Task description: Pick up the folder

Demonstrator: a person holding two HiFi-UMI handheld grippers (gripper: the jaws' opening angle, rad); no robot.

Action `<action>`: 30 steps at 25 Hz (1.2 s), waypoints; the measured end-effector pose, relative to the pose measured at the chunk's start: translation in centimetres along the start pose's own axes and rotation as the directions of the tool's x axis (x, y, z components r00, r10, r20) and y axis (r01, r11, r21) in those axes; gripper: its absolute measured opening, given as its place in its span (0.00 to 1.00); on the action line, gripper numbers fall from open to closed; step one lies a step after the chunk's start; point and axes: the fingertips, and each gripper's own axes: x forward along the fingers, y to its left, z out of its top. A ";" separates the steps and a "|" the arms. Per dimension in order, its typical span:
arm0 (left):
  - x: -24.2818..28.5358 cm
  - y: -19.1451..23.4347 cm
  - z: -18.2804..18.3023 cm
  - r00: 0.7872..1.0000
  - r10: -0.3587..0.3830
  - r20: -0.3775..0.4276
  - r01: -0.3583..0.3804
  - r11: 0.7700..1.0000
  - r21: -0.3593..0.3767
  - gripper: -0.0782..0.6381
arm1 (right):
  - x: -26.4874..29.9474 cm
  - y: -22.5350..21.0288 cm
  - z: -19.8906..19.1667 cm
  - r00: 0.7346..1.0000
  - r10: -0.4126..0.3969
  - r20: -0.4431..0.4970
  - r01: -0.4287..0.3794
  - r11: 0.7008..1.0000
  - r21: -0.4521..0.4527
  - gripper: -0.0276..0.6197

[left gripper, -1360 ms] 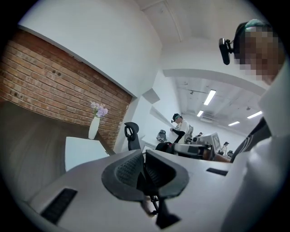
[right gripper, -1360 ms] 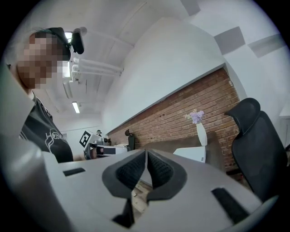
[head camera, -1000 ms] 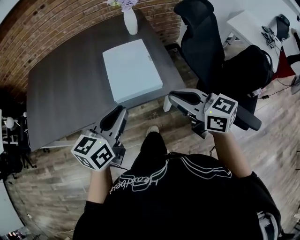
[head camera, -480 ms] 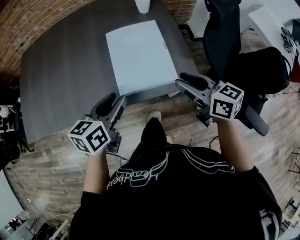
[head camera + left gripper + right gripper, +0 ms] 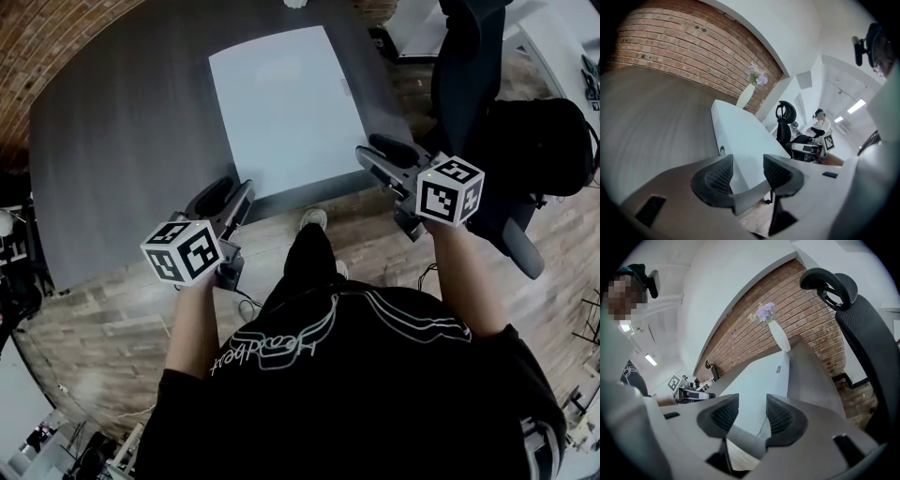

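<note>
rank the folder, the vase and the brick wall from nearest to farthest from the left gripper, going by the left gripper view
1. folder, flat on the table just ahead of the fingers
2. vase, upright past the folder's far end
3. brick wall, behind the vase

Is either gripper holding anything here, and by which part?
Nothing is held: the left gripper and right gripper, whose jaws have just been opening, are empty, short of the folder.
</note>
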 end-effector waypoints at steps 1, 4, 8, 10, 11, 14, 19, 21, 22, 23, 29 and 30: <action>0.3 0.3 -0.1 1.000 0.003 -0.006 -0.003 1.000 -0.005 0.36 | 0.2 -0.4 -0.2 1.000 -0.005 -0.006 0.005 1.000 0.002 0.27; 0.9 0.9 -0.4 1.000 0.013 -0.016 -0.014 1.000 -0.023 0.36 | 0.7 -1.3 -0.7 1.000 -0.020 -0.015 0.020 1.000 0.014 0.27; 1.5 1.5 -0.7 1.000 0.010 -0.018 -0.011 0.998 -0.055 0.36 | 1.2 -2.0 -1.1 0.999 -0.039 -0.019 0.039 0.999 0.032 0.27; 1.7 1.7 -0.9 1.000 0.013 -0.018 -0.014 0.998 -0.059 0.36 | 1.3 -2.2 -1.2 0.998 -0.051 -0.020 0.052 0.998 0.025 0.27; 1.7 1.8 -0.9 1.000 0.013 -0.017 -0.014 0.998 -0.059 0.36 | 1.3 -2.3 -1.1 0.998 -0.059 -0.019 0.059 0.998 0.017 0.27; 1.8 1.9 -0.9 1.000 0.004 -0.009 -0.004 0.998 -0.068 0.36 | 1.2 -2.6 -1.0 0.996 -0.089 -0.011 0.089 0.996 0.002 0.26; 1.9 1.8 -1.2 1.000 -0.006 -0.003 0.005 0.997 -0.080 0.34 | 1.1 -2.8 -1.9 0.994 -0.103 -0.027 0.104 0.994 0.025 0.24; 1.9 1.9 -1.2 1.000 -0.002 -0.004 0.002 0.997 -0.082 0.33 | 1.2 -2.8 -1.9 0.995 -0.099 -0.015 0.099 0.994 0.047 0.22; 2.0 1.9 -1.2 1.000 0.000 -0.005 -0.001 0.996 -0.085 0.33 | 1.2 -2.8 -1.8 0.995 -0.096 -0.008 0.096 0.994 0.057 0.22; 2.0 1.9 -1.1 1.000 0.004 -0.004 -0.004 0.996 -0.087 0.33 | 1.2 -2.8 -1.8 0.996 -0.094 -0.001 0.094 0.994 0.063 0.21; 1.9 1.6 -1.4 1.000 0.027 0.000 -0.027 0.998 -0.065 0.33 | 0.9 -2.7 -1.9 0.995 -0.104 0.010 0.103 0.993 0.064 0.20; 1.9 1.5 -1.4 1.000 0.028 0.001 -0.028 0.998 -0.063 0.33 | 0.8 -2.6 -1.9 0.994 -0.105 0.012 0.104 0.992 0.065 0.20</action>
